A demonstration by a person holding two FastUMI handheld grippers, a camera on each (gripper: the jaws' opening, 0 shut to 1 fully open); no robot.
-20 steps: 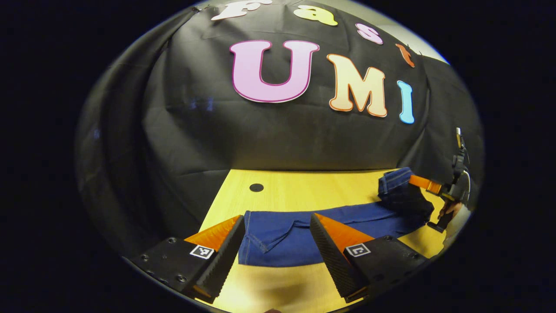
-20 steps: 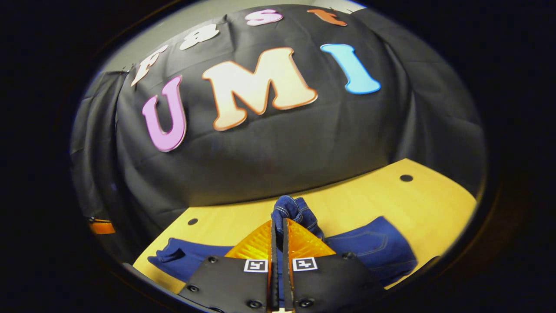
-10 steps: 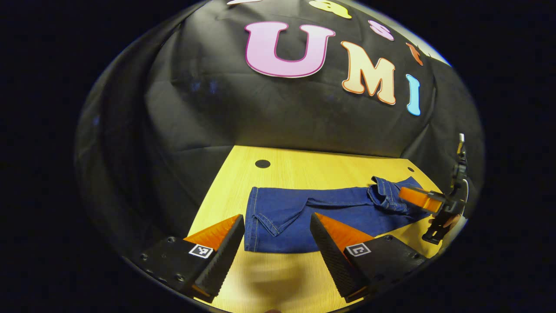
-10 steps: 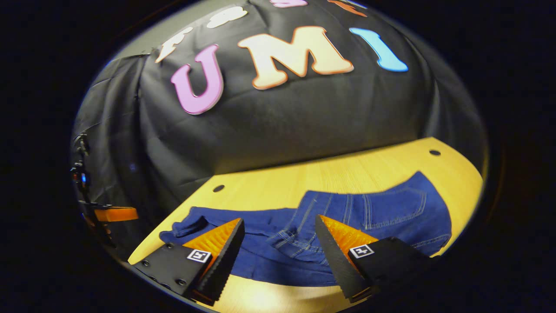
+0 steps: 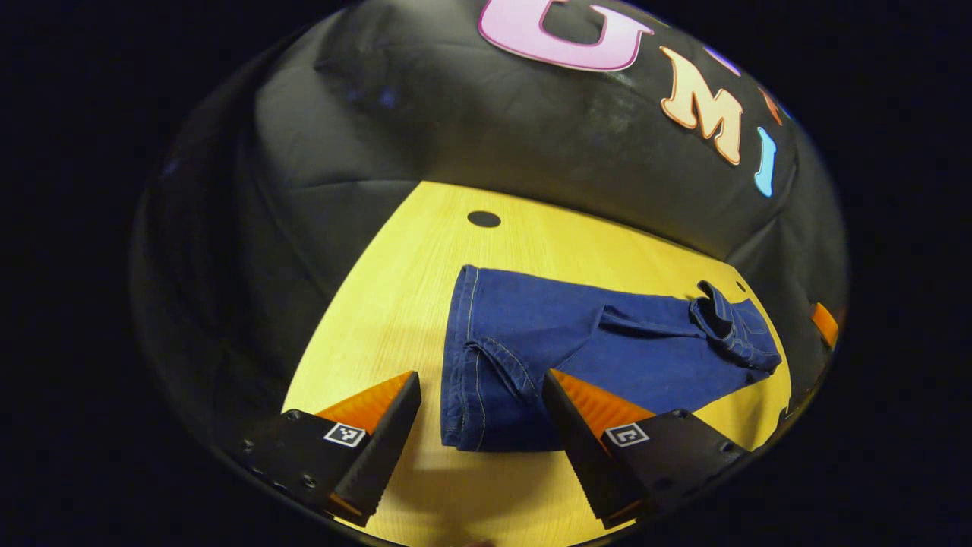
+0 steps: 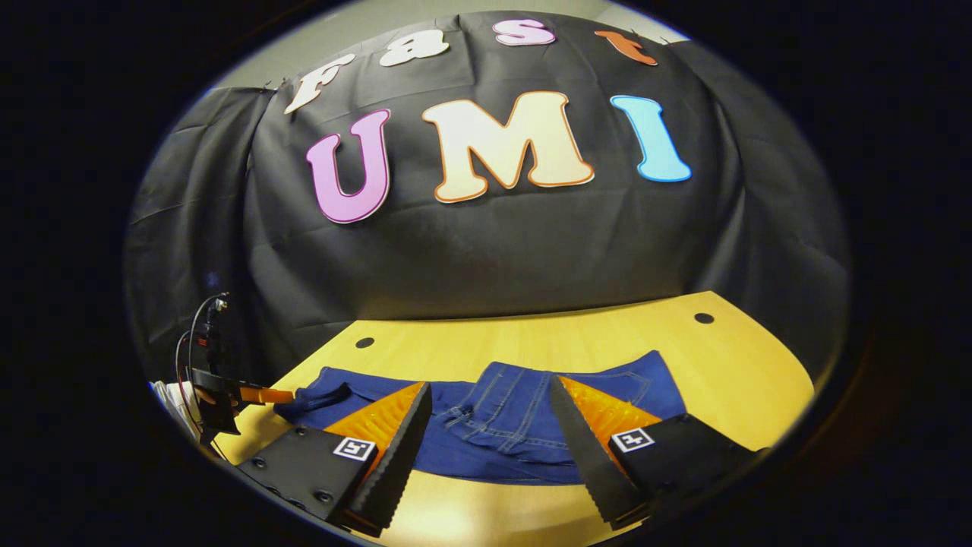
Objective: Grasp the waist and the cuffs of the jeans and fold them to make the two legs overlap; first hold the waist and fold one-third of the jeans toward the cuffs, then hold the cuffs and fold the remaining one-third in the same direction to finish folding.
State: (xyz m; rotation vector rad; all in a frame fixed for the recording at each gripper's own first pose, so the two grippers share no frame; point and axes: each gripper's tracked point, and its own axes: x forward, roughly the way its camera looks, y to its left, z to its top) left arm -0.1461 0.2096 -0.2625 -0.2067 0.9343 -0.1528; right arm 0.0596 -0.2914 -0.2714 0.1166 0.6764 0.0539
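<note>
Both grippers point(image 5: 478, 425) point(image 6: 490, 433), jaws apart, hover over jeans point(image 5: 577, 357) on the wooden table point(image 5: 380, 304).

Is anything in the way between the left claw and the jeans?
Nothing visible is. The left claw is open just in front of the cuff end of the jeans, with only bare table around them. The right claw is open too, at the waist end.

Left gripper point(image 5: 478, 425): two wedge-shaped fingers with ribbed inner faces, each on a black block carrying a small square black-and-white marker tag and round screw heads. Right gripper point(image 6: 490, 437): same build, same tags, screws on the left block. Far-left in right gripper view, black cables loop above the other gripper.
</note>
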